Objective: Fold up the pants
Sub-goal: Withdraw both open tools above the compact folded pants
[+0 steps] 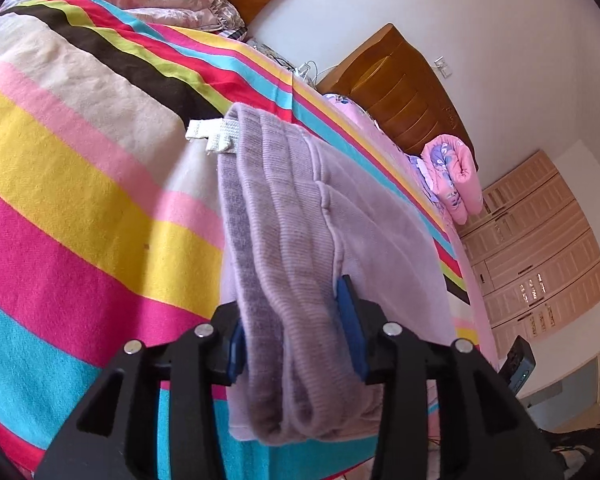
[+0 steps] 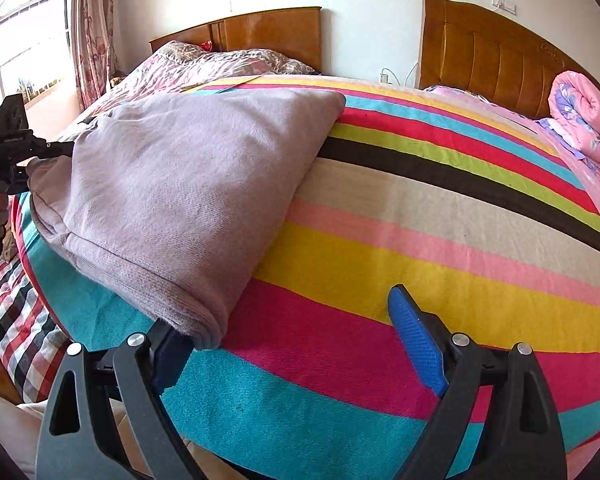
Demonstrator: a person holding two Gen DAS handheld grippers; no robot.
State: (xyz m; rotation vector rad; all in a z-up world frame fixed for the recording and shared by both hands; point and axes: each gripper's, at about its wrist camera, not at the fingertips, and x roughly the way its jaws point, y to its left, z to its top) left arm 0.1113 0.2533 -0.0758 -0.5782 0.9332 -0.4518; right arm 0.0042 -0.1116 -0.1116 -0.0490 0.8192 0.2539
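Lilac knit pants (image 2: 188,184) lie folded on a striped blanket (image 2: 440,240) on the bed. My left gripper (image 1: 296,332) is shut on the ribbed waistband end of the pants (image 1: 284,240), and stacked layers bulge between its blue pads. A white drawstring tab (image 1: 214,134) sticks out at the far end. In the right wrist view my left gripper (image 2: 28,152) holds the pants' left edge. My right gripper (image 2: 296,344) is open and empty, with its left finger beside the pants' near corner and its right blue pad (image 2: 418,340) over the blanket.
Two wooden headboards (image 2: 496,52) stand against the white wall. A rolled pink floral quilt (image 2: 580,120) lies at the right, a crumpled quilt (image 2: 204,64) at the back left. A plaid sheet (image 2: 16,312) hangs at the left edge. Wardrobes (image 1: 536,240) stand beyond the bed.
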